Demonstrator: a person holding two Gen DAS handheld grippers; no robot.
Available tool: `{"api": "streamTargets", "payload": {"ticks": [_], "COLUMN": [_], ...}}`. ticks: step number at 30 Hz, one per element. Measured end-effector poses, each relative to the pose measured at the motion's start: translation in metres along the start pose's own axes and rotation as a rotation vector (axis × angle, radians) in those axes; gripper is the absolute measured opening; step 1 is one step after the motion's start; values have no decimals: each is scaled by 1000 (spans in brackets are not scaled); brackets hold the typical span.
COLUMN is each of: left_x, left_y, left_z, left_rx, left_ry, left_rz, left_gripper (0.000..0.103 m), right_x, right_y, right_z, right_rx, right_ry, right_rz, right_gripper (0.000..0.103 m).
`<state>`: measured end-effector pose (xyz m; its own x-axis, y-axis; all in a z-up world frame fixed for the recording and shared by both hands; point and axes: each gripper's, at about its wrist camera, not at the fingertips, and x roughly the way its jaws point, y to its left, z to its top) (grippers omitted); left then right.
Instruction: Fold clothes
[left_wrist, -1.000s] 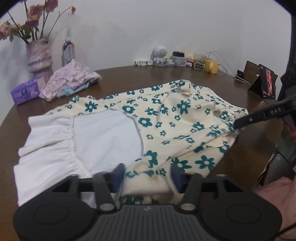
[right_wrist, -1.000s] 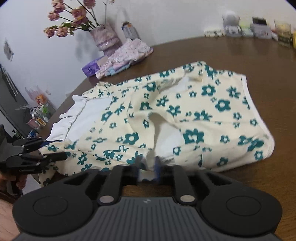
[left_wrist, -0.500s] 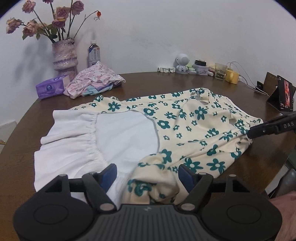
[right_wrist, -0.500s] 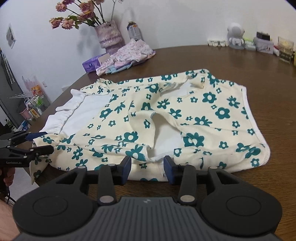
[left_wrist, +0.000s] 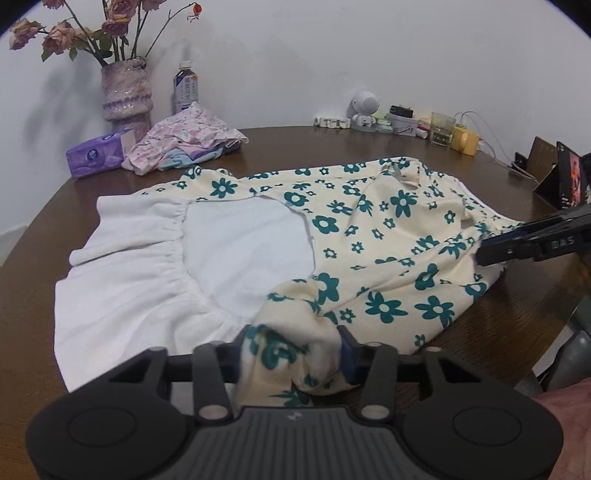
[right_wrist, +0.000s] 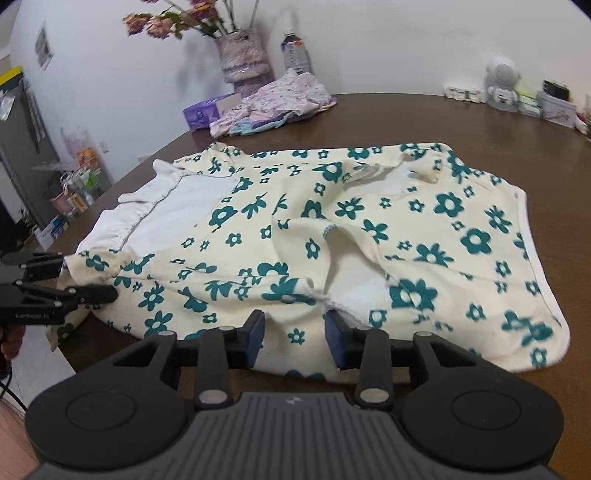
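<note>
A cream garment with teal flowers (left_wrist: 369, 229) and a white lining lies spread on the brown table (left_wrist: 332, 147). My left gripper (left_wrist: 291, 343) is at the garment's near corner. Its jaws are closing, and a bunched fold of floral cloth is squeezed between the pads. In the right wrist view the garment (right_wrist: 424, 229) fills the middle and the left gripper (right_wrist: 86, 277) holds its left corner. My right gripper (right_wrist: 295, 332) is at the near hem with its jaws closing. Flat cloth lies between the pads, which do not pinch it. Seen from the left wrist, the right gripper (left_wrist: 484, 247) sits at the garment's right edge.
A vase of flowers (left_wrist: 127, 88), a bottle (left_wrist: 186, 86), a purple tissue pack (left_wrist: 96, 155) and a pile of pink clothes (left_wrist: 184, 142) stand at the back left. A small white figure (left_wrist: 364, 107) and jars line the back. A phone stand (left_wrist: 565, 177) is far right.
The left jaws widened and then closed on a bunch of the floral corner. The right jaws went from nearly together to apart, and both views rolled level.
</note>
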<state>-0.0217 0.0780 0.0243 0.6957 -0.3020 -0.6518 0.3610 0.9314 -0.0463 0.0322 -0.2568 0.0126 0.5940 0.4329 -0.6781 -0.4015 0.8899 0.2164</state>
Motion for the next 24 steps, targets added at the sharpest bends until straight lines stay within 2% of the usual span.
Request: {"api": "streamTargets", "payload": {"ticks": [1, 6, 10, 12, 13, 14, 15, 16, 18, 20, 21, 22, 24], "left_x": [-1, -9, -16, -15, -13, -11, -9, -7, -5, -2, 1, 4, 7], "left_y": [1, 7, 9, 10, 11, 13, 14, 16, 19, 22, 23, 23, 22], "left_z": [0, 0, -1, -2, -3, -3, -2, -1, 2, 4, 5, 6, 6], "left_rx": [-4, -21, -22, -28, -33, -34, -32, -31, -35, -37, -37, -38, -35], "left_ry": [-2, 0, -13, -16, -13, -10, -10, -10, -11, -10, -7, -4, -2], "left_rz": [-8, -8, -4, -13, -25, -36, -46, -50, -50, -49, -51, -54, -54], "left_gripper": [37, 50, 51, 41, 29, 26, 25, 25, 25, 26, 26, 27, 30], "right_x": [1, -8, -5, 3, 8, 12, 13, 13, 8, 1, -1, -2, 3], "right_y": [0, 1, 0, -1, -1, -2, -2, -3, -6, -11, -15, -17, -17], "right_z": [1, 8, 12, 14, 15, 15, 16, 15, 14, 16, 17, 18, 18], "right_rx": [-13, -83, -141, -147, -150, -153, -148, -139, -131, -115, -101, -93, -95], "right_ry": [1, -7, -2, 13, 20, 27, 39, 49, 44, 12, 4, -1, 17], "right_rz": [-1, -15, -13, -2, 4, 11, 43, 60, 60, 33, 29, 25, 29], "right_gripper": [34, 36, 38, 38, 38, 35, 20, 15, 15, 21, 30, 33, 33]}}
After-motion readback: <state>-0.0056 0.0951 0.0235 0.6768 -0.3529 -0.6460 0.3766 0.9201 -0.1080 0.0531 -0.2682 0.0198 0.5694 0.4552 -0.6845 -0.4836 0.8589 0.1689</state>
